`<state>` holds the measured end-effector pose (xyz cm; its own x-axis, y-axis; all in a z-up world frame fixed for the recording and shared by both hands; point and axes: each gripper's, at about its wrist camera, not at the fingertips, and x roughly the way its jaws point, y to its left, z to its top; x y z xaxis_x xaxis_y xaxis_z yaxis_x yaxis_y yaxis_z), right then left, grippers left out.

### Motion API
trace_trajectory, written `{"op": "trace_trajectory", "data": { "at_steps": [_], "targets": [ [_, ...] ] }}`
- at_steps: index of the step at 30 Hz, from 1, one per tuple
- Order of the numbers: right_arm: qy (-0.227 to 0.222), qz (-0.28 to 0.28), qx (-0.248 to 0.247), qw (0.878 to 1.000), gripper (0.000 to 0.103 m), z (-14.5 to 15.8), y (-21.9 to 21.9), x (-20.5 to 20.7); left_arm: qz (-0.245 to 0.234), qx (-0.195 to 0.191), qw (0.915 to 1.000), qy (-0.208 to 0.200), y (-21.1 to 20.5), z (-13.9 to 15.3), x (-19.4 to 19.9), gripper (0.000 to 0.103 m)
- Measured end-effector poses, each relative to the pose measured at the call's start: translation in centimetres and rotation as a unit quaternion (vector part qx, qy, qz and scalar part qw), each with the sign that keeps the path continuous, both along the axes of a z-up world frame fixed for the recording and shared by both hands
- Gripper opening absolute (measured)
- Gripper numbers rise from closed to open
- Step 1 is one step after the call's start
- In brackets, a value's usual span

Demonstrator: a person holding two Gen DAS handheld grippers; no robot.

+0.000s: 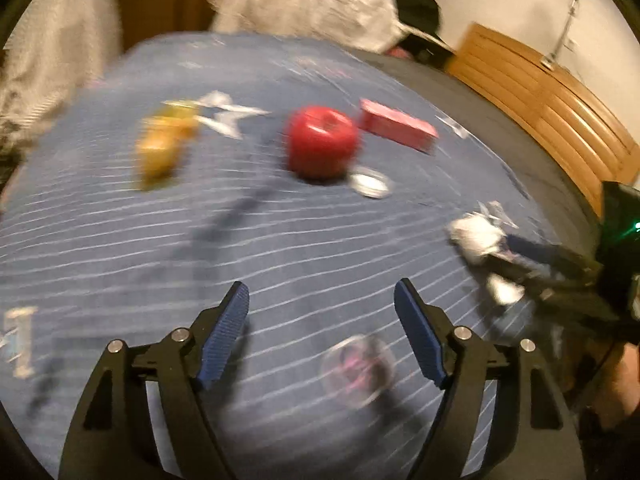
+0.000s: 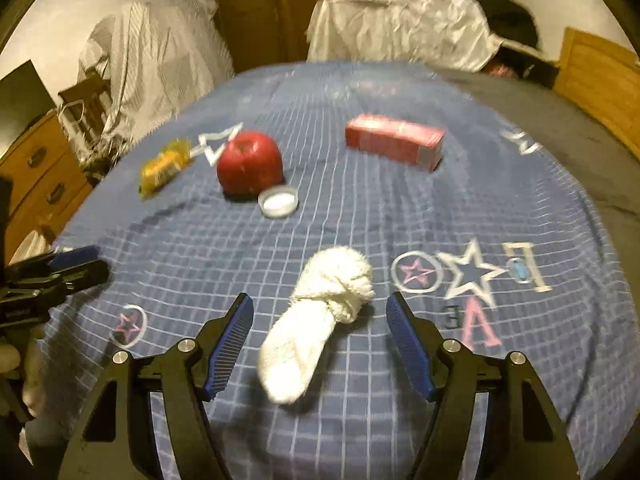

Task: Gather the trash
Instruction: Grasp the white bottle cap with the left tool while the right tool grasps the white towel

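Observation:
On a blue checked bedspread (image 2: 360,216) lie a yellow crumpled wrapper (image 2: 160,168), a red apple (image 2: 250,168), a white jar lid (image 2: 279,201), a pink box (image 2: 396,144) and a knotted white sock (image 2: 316,320). My right gripper (image 2: 320,340) is open with the sock between its fingers. My left gripper (image 1: 322,328) is open and empty above the spread. In the blurred left wrist view the wrapper (image 1: 160,148), apple (image 1: 320,142), lid (image 1: 370,182), box (image 1: 396,128) and sock (image 1: 478,236) show, with the right gripper (image 1: 532,268) at the sock.
A wooden headboard (image 1: 540,96) runs along the right. White sheets cover furniture (image 2: 400,28) behind the bed. A wooden dresser (image 2: 36,176) stands at the left. The left gripper (image 2: 60,268) shows at the left edge of the right wrist view.

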<state>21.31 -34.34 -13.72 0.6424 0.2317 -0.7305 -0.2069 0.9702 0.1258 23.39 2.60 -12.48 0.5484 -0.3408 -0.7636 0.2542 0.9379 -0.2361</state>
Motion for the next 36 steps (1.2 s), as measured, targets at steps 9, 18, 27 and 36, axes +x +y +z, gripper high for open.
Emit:
{"op": "trace_trajectory", "data": {
  "at_steps": [9, 18, 27, 36],
  "targets": [
    [-0.004, 0.009, 0.019, 1.0, 0.039, -0.3, -1.2, 2.8, -0.04, 0.02, 0.9986, 0.028, -8.5, -2.9, 7.7, 0.072],
    [-0.01, 0.02, 0.028, 0.999, 0.039, 0.3, -3.0, 4.0, -0.023, 0.047, 0.9983, 0.026, -11.8, -3.1, 11.3, 0.057],
    [0.004, 0.014, 0.03, 0.999, 0.039, -0.7, -3.2, 5.3, -0.001, 0.064, 0.9977, 0.023, -12.3, -3.1, 12.7, 0.055],
    [-0.015, 0.005, 0.033, 0.999, 0.035, -1.0, -3.2, 5.5, 0.011, 0.052, 0.9985, 0.013, -11.8, -3.0, 13.4, 0.037]
  ]
}}
